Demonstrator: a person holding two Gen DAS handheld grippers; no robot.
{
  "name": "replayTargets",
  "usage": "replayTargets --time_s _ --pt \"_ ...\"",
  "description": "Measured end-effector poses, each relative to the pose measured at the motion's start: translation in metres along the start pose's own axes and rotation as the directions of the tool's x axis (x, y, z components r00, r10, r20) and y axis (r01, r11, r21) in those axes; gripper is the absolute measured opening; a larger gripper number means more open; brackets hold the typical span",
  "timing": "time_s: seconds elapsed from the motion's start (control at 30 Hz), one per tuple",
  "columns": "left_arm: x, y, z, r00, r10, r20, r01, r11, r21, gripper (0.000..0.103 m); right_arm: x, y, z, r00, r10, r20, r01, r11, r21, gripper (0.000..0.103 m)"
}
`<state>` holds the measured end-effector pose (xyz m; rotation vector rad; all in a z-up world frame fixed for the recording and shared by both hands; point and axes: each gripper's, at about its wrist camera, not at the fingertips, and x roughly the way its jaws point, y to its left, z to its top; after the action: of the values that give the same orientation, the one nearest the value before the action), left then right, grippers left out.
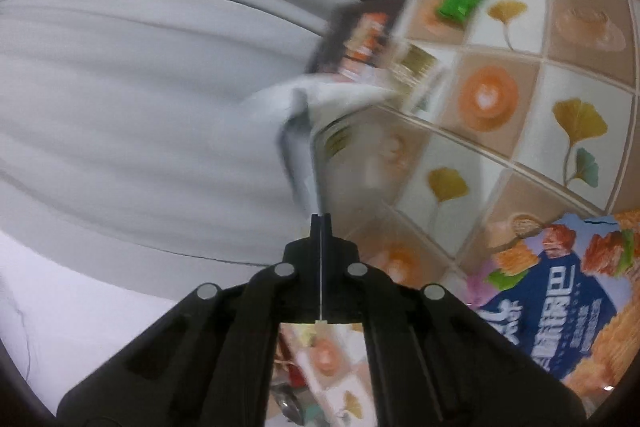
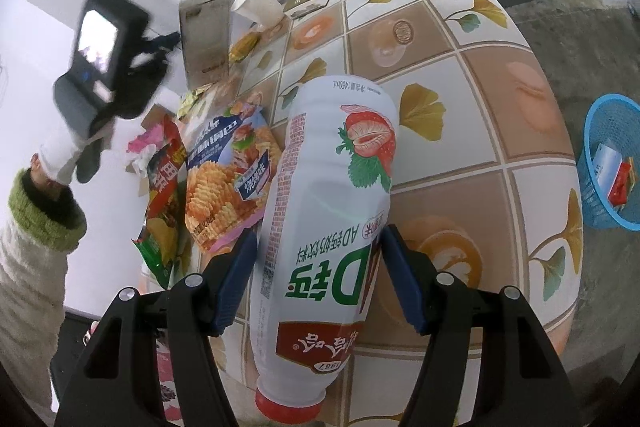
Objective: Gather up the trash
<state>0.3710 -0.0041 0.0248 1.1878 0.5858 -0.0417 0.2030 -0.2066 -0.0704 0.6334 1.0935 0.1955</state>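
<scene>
Snack bags [image 2: 224, 183] crowd the table [image 2: 496, 75] beside the bottle [image 2: 328, 211].

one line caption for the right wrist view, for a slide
Right gripper clamps a strawberry milk bottle above the tiled table; blue basket on the floor.

I am in a home living space: ahead of my right gripper lies a table in a ginkgo-leaf oilcloth [image 2: 472, 75], littered with snack bags [image 2: 228, 183]; a grey curtain [image 1: 120, 67] hangs beyond, a blue basket [image 2: 612, 163] stands on the concrete floor [image 2: 568, 23] to the right.
</scene>
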Motion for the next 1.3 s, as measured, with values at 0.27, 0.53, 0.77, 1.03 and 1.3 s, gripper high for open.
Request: replayTargets --time_s 0.27,0.53,0.77,1.03,1.3 --pt "-0.041 0.023 -0.01 0.995 -0.088 0.042 0.093 0.987 -0.134 0.0 -0.003 0.0 -0.003 1.0 0.0 0.005 0.0 1.0 0.004 0.062" --pt "-0.022 0.057 -0.027 0.934 -0.35 0.076 0.354 0.87 -0.342 0.056 -0.002 -0.007 -0.002 0.999 0.049 -0.018 -0.049 0.999 0.012 0.063" --pt "0.011 0.057 -0.029 0.841 -0.513 0.172 0.541 0.783 -0.307 0.079 0.0 -0.01 0.003 0.996 0.074 -0.054 -0.074 0.997 0.003 0.063" --pt "0.046 -0.017 -0.001 0.798 -0.598 0.078 0.597 0.801 0.037 0.08 0.005 -0.012 0.01 0.993 0.09 -0.076 -0.09 0.996 0.005 0.063" --pt "0.054 -0.086 0.002 0.847 -0.53 0.049 0.489 0.811 0.322 0.086 0.011 -0.012 0.017 0.993 0.088 -0.081 -0.088 0.996 0.005 0.063"
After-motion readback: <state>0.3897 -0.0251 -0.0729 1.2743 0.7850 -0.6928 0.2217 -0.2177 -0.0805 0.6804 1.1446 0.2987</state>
